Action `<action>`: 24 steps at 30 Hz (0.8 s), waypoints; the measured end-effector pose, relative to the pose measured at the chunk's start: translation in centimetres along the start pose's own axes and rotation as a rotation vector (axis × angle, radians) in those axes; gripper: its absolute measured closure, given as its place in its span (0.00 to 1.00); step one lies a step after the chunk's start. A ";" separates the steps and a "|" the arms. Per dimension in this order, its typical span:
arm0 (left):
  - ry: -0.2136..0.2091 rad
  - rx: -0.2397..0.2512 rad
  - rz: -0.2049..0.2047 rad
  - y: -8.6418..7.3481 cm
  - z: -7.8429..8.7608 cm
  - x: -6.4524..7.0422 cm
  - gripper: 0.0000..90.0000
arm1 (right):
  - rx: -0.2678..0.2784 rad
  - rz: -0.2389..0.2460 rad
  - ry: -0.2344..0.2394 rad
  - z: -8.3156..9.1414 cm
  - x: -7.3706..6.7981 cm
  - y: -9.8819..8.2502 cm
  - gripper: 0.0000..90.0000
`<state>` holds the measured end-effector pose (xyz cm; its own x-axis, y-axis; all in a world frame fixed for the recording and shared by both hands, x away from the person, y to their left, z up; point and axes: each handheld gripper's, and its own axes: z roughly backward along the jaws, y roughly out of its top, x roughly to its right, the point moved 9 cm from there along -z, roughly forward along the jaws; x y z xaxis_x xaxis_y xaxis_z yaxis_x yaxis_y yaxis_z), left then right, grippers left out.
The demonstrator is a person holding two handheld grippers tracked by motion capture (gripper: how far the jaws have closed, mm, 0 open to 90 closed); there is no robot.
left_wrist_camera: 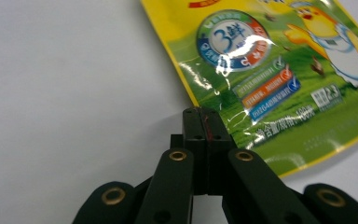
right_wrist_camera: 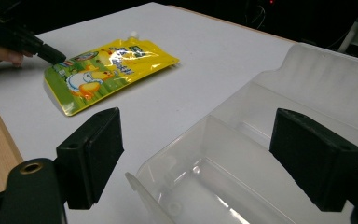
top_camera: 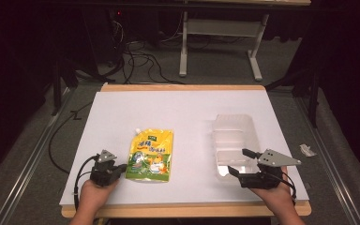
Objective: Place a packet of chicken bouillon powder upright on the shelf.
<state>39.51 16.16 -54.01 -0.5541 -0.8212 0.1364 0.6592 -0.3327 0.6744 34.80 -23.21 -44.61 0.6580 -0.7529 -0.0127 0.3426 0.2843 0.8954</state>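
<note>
A yellow and green spouted pouch (top_camera: 151, 154) with a cartoon duck lies flat on the white table top (top_camera: 178, 112), left of centre. My left gripper (top_camera: 121, 168) is shut, its tips at the pouch's near left edge (left_wrist_camera: 279, 79); nothing shows between the jaws (left_wrist_camera: 204, 125). A clear plastic container (top_camera: 232, 119) with a divider lies open at the right. My right gripper (top_camera: 241, 162) is open wide, its jaws on either side of the container's near corner (right_wrist_camera: 307, 88) without touching it. In the right gripper view the pouch (right_wrist_camera: 107, 70) lies farther off, with the left gripper's tip at its corner.
The white sheet covers a wooden board whose front edge (top_camera: 183, 210) runs along the bottom. A small white scrap (top_camera: 307, 150) lies off the table at the right. Cables (top_camera: 136, 61) and a desk frame (top_camera: 220, 42) stand on the floor beyond.
</note>
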 end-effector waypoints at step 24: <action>-0.009 0.042 -0.011 0.8 0.3 1.7 1.00 | 0.012 -0.012 -0.005 0.2 0.2 0.1 0.20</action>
<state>38.94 14.65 -53.00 -0.5658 -0.8133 0.1358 0.6316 -0.3216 0.7054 34.85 -23.50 -44.38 0.6505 -0.7593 -0.0209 0.3420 0.2682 0.9006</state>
